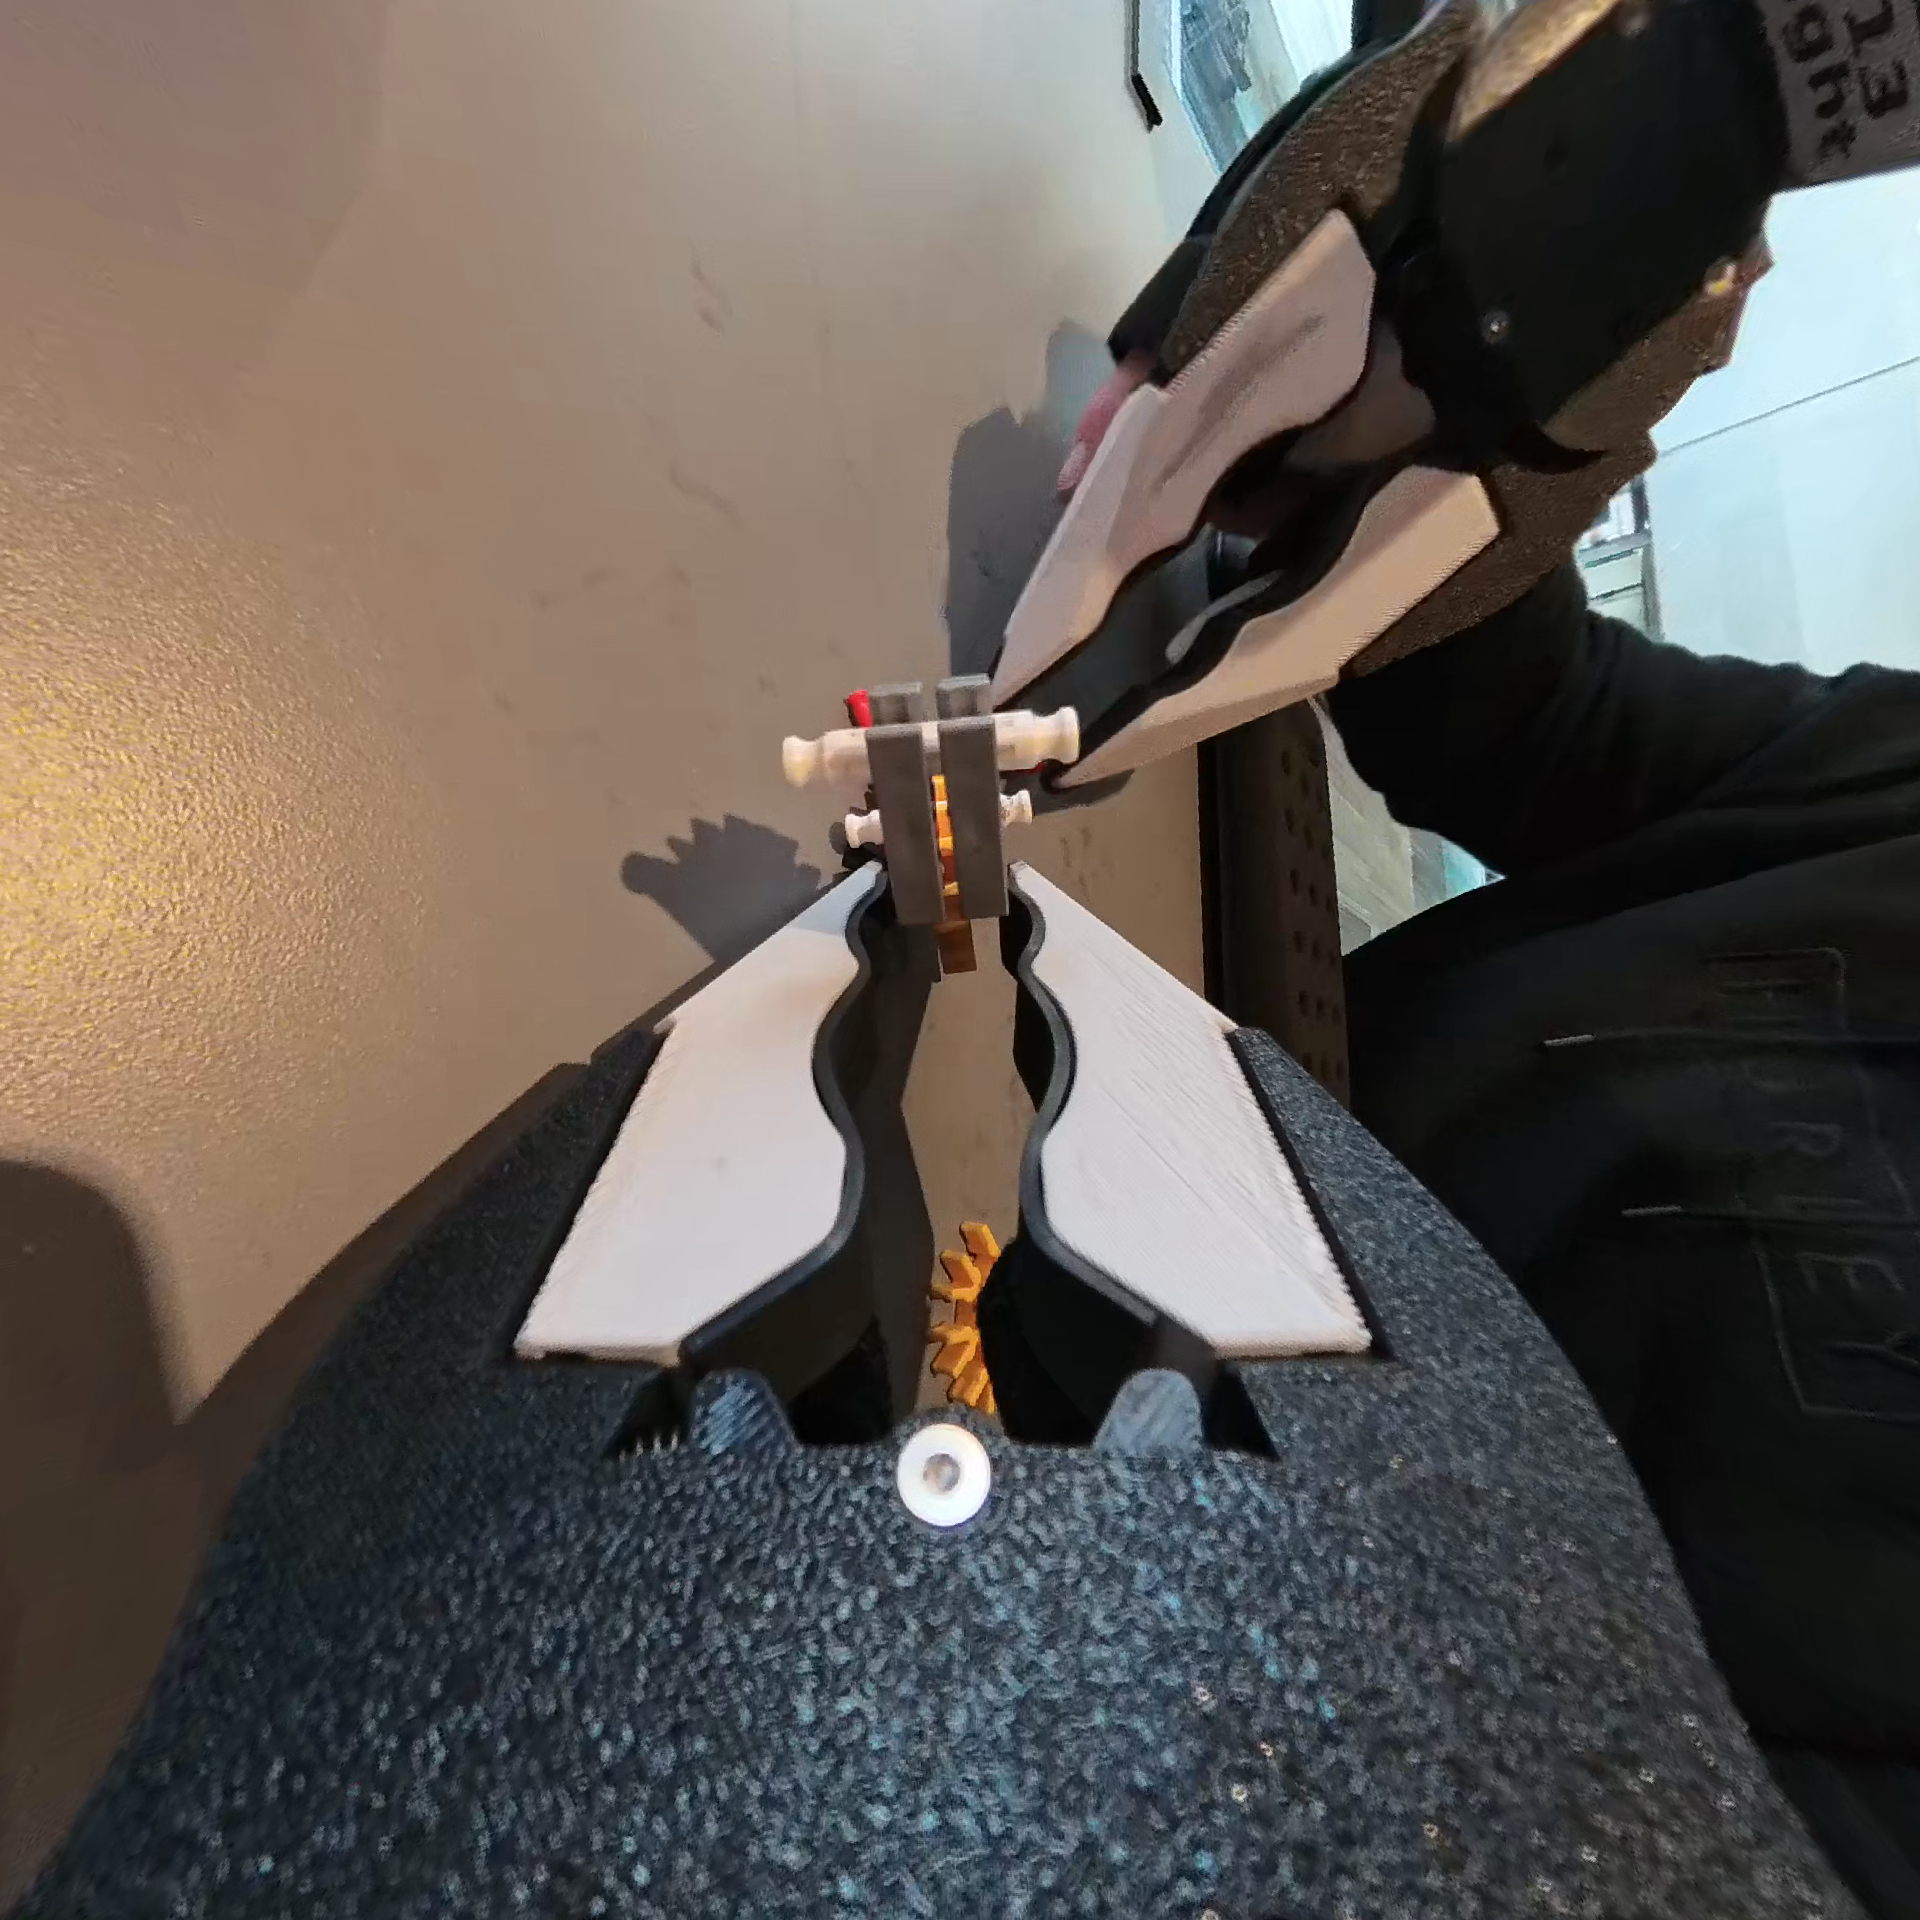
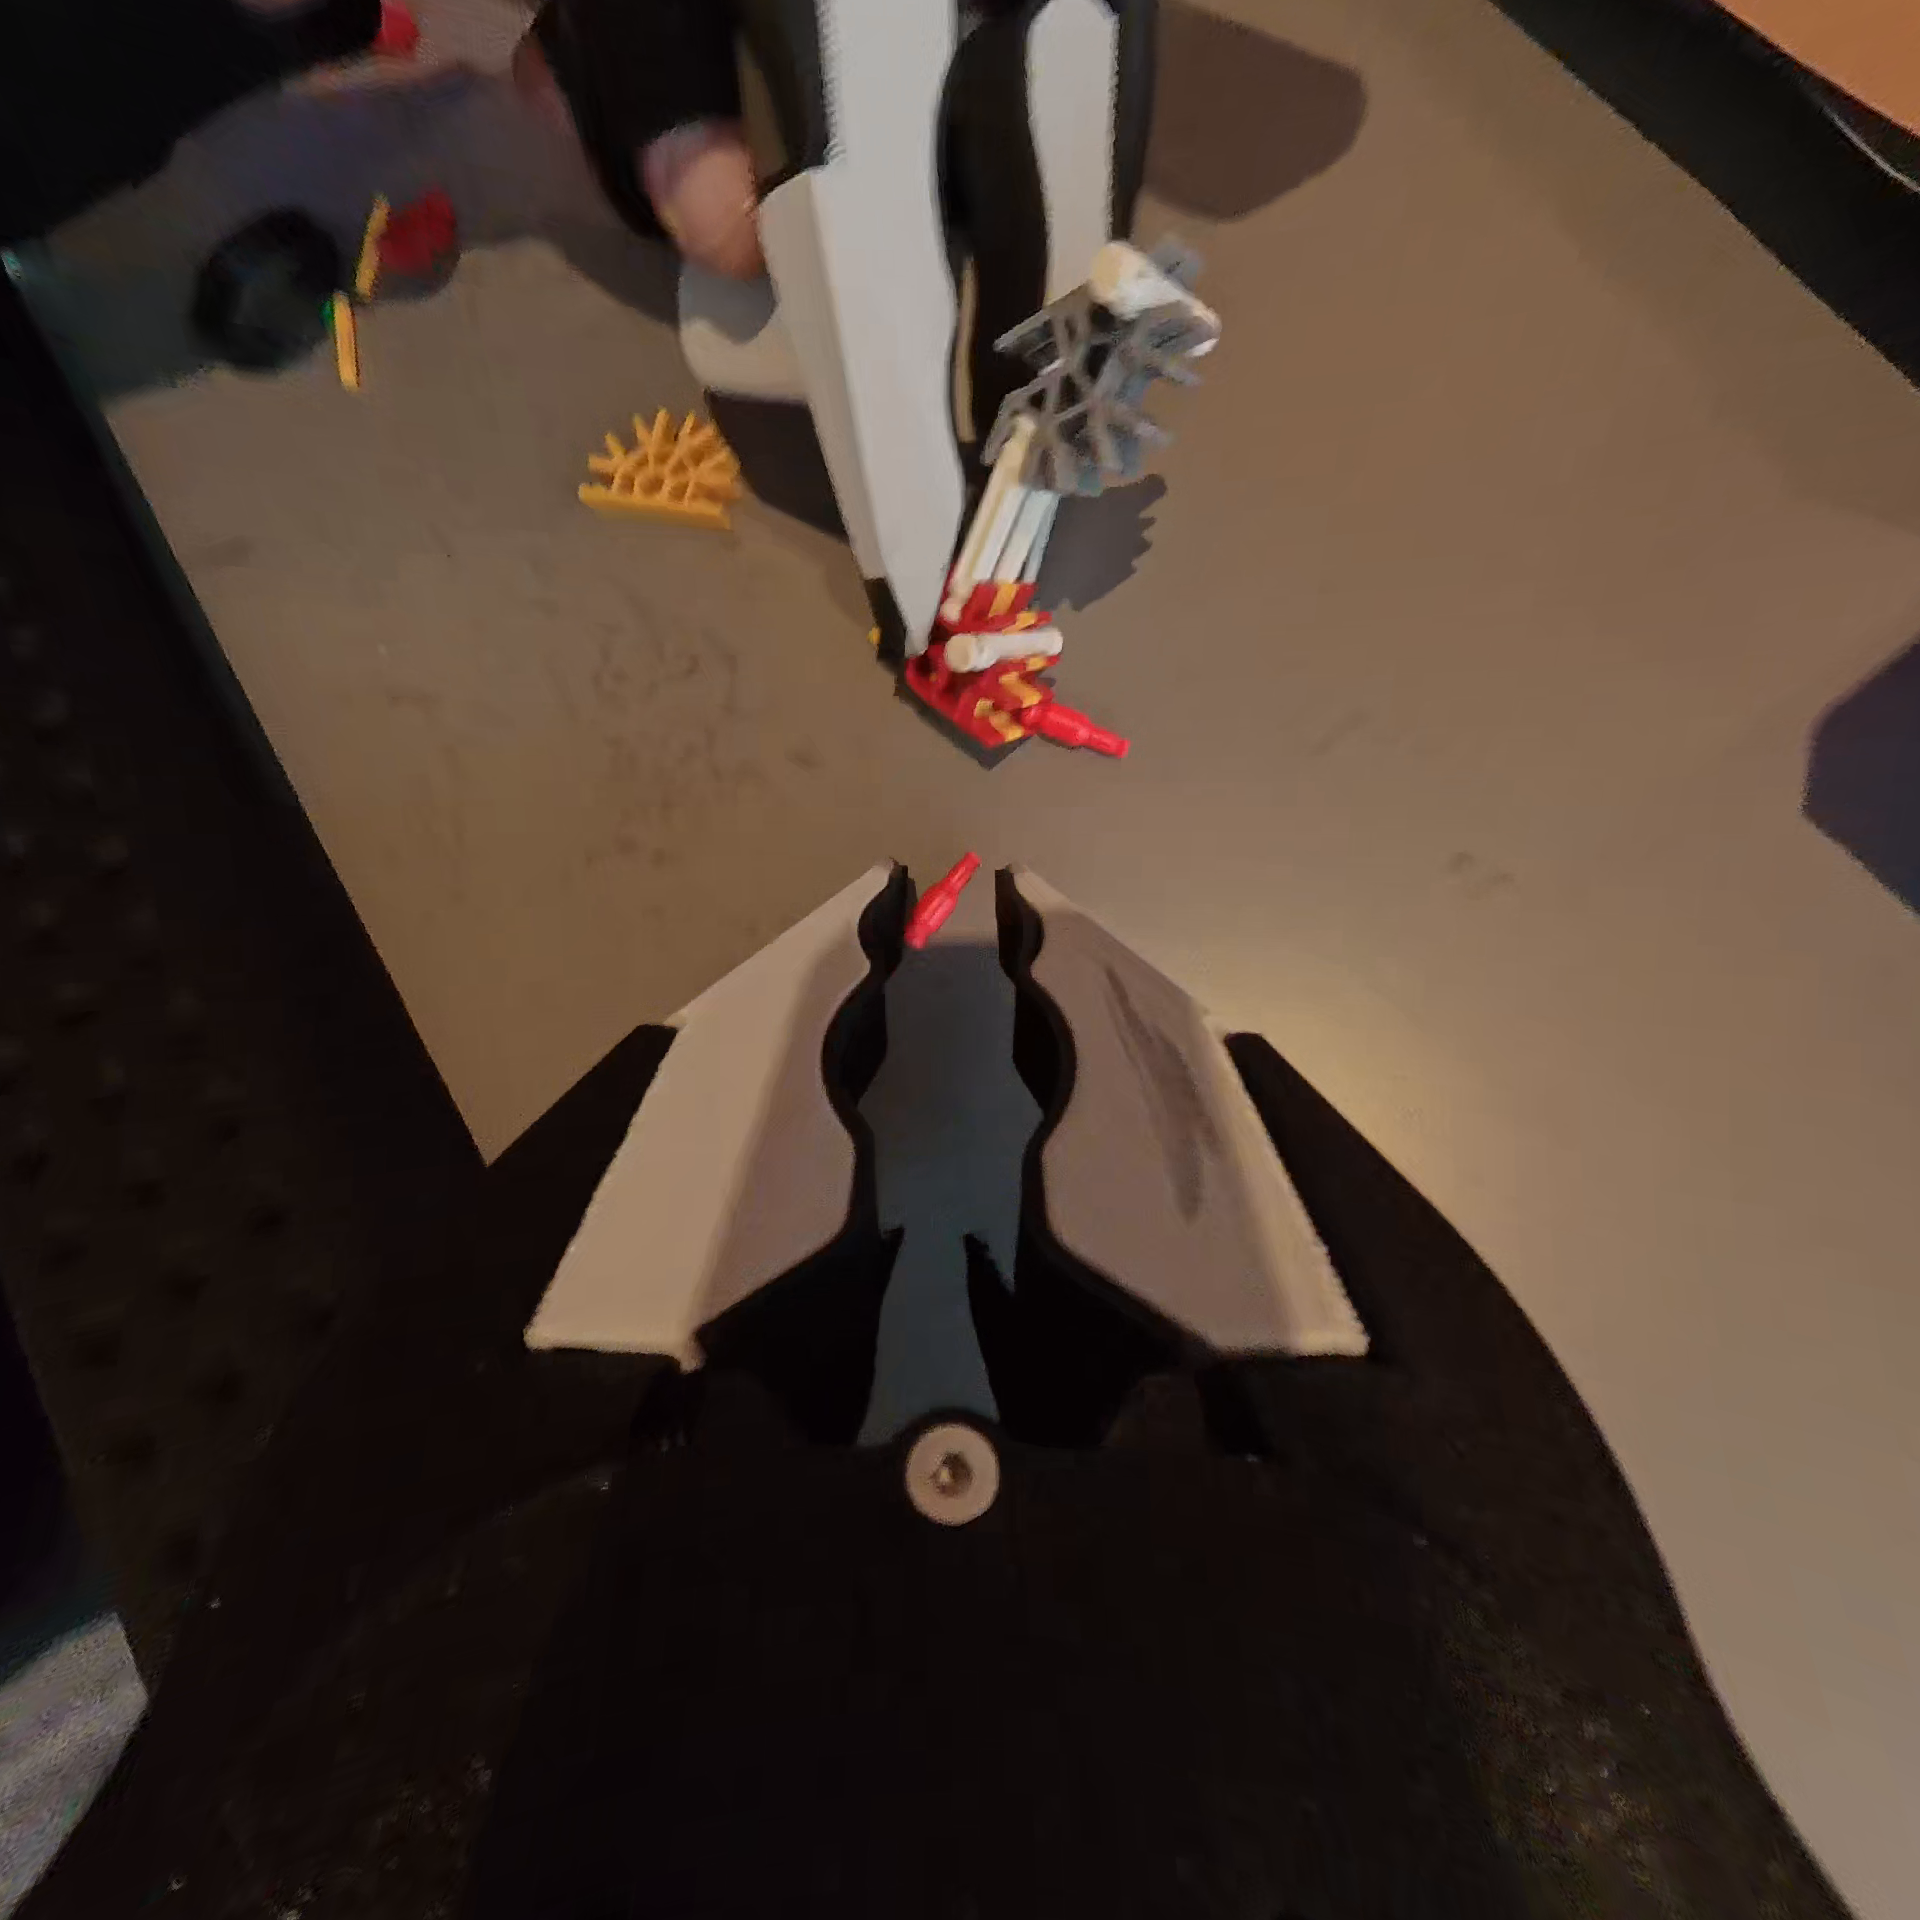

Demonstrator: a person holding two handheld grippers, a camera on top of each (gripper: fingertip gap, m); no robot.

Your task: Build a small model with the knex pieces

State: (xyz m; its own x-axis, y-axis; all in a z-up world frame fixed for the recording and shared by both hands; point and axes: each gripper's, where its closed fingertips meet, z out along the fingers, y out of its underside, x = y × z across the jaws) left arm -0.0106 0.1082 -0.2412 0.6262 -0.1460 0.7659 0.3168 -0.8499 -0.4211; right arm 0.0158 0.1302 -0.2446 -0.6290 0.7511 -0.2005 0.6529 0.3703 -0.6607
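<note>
Clamping toy-rod assembly (image 1: 940,821) by its grey connectors, left gripper (image 1: 943,894) lifted above tan table (image 2: 1455,727); right gripper (image 2: 943,883) nearly closed, pinching small red rod (image 2: 940,888) just short of assembly's red connector (image 2: 977,707); yellow connector (image 2: 662,473) lies apart; better keep rod lined up with socket

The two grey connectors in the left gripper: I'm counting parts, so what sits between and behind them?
Between the grey connectors an orange piece shows; white rods cross them, a red bit peeks behind. The rest is covered.
</note>
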